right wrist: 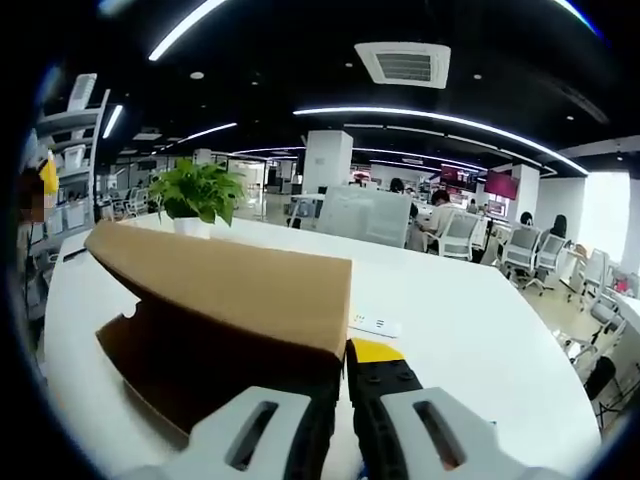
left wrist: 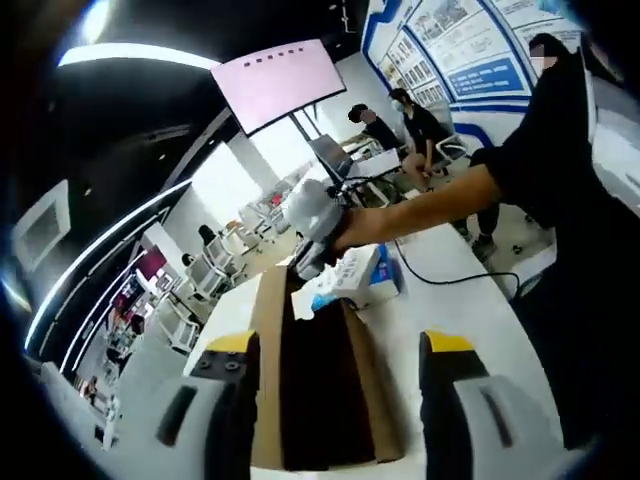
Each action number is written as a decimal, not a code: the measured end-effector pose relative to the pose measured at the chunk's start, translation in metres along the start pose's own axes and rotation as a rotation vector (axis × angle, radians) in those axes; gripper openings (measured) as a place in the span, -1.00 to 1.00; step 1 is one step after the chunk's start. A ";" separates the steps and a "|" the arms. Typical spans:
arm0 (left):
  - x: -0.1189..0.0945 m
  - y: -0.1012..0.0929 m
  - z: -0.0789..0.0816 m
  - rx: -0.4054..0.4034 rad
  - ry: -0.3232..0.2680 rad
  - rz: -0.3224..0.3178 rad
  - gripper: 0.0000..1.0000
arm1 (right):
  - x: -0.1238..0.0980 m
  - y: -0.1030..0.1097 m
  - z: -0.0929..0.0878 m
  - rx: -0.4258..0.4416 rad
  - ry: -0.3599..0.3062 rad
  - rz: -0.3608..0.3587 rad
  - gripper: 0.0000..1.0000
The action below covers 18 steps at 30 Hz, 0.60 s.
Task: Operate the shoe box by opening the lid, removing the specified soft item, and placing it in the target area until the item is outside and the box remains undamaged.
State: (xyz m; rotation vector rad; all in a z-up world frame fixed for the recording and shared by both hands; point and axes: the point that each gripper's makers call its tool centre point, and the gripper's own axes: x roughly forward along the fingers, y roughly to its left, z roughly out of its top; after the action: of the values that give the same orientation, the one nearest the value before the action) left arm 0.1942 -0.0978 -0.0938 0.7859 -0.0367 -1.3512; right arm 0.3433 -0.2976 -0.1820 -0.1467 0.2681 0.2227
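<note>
Two grippers work the shoe box (right wrist: 230, 290): right gripper (right wrist: 345, 400) clamps its lid edge, left gripper (left wrist: 340, 375) spread wide.

Left gripper (left wrist: 340, 400): two broad jaws are fitted, light grey on the outer faces and black on the inner faces, each capped by a yellow tip and pierced by a dark oblong slot. Right gripper (right wrist: 345, 420): identical grey jaws with slotted recesses, black inner pads and a yellow tip are shown. A black short-sleeved top (left wrist: 560, 150) is worn by the person.
</note>
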 end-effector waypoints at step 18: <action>0.038 0.054 -0.067 0.032 0.306 0.081 0.34 | 0.000 -0.001 -0.001 -0.011 -0.001 0.004 -0.98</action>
State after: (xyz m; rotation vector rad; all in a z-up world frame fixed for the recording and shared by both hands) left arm 0.2810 -0.0985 -0.1313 1.0012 0.1498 -1.1451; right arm 0.3435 -0.2983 -0.1833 -0.1571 0.2666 0.2280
